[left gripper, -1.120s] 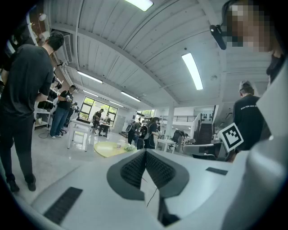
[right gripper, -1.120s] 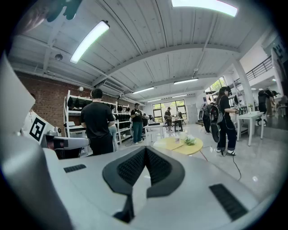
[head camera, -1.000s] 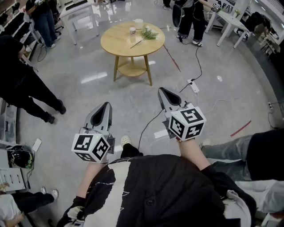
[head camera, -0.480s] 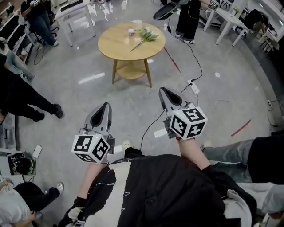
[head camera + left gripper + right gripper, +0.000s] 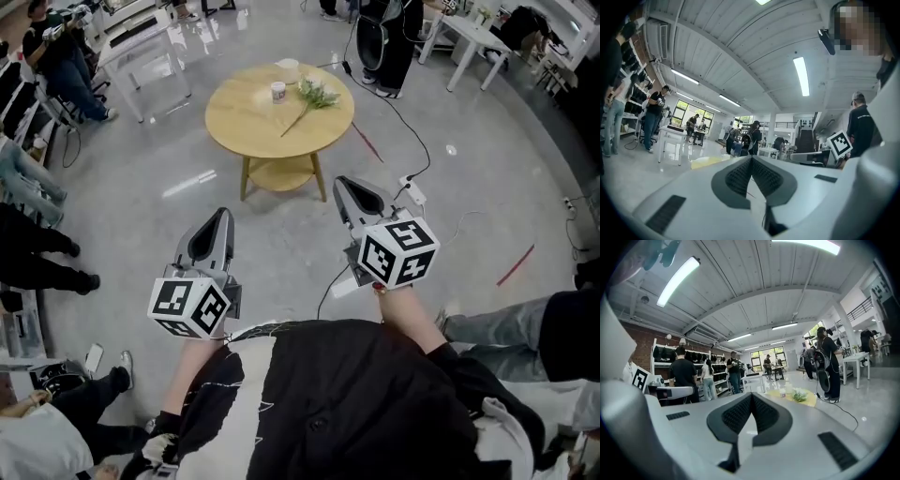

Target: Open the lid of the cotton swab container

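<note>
Pale wood was seen on the round table (image 5: 246, 112), which stood well ahead of the fingertips of both grippers on the grey glossy floor (image 5: 159, 220). The cotton swab container (image 5: 278, 90), a small white pot with a darker band, was placed on this table far beyond the fingertips, a little nearer to the line of the left gripper (image 5: 221, 220) than to that of the right gripper (image 5: 343, 186); it was too small for its lid to be made out. A green sprig (image 5: 314, 94) was laid just to the right of it, and a white bowl (image 5: 288, 68) was set behind it, further from the fingers. Both grippers were held level above the floor, well apart from each other and from the table. In the left gripper view the ribbed pads (image 5: 736, 176) were pressed together at the tip and nothing was caught between them. In the right gripper view the pads (image 5: 766, 415) were also closed against each other with nothing between them, and the container (image 5: 782, 392) and the sprig (image 5: 799, 395) were seen far past the fingertips, slightly to the right. A white power strip (image 5: 412, 193) was lying on the floor to the right of the right fingertips.
</note>
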`<state>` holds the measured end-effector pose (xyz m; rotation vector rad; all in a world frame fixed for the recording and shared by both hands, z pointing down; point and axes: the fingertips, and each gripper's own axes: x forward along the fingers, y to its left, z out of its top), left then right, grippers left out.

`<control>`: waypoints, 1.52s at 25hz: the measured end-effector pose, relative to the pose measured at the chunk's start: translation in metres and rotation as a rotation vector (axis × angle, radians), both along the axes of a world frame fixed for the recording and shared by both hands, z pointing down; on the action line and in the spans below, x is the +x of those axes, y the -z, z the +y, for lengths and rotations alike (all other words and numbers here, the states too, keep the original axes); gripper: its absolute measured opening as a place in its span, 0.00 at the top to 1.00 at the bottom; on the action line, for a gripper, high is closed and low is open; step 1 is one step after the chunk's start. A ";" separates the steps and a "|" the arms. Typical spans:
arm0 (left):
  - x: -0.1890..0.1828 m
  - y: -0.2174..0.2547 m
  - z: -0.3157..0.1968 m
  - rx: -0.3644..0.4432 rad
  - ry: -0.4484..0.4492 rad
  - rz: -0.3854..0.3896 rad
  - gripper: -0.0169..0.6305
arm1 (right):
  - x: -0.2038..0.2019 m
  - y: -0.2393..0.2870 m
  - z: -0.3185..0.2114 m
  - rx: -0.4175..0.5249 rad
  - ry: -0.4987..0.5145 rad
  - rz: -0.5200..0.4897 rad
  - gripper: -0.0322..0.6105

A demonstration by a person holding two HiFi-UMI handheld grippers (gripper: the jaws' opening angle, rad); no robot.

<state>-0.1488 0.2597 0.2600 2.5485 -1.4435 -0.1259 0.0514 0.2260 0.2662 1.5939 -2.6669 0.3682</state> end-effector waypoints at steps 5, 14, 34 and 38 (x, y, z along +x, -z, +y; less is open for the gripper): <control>-0.026 0.000 -0.035 0.007 -0.015 0.010 0.96 | -0.028 -0.003 -0.030 0.002 -0.007 0.003 0.94; -0.055 -0.025 -0.050 -0.045 -0.024 0.040 0.96 | -0.064 -0.025 -0.050 -0.051 0.018 0.013 0.94; -0.071 -0.077 -0.102 -0.170 0.042 0.034 0.96 | -0.075 -0.074 -0.112 -0.171 0.061 0.026 0.94; -0.065 -0.080 -0.140 -0.168 0.062 0.024 0.96 | -0.063 -0.081 -0.152 -0.180 0.063 0.018 0.94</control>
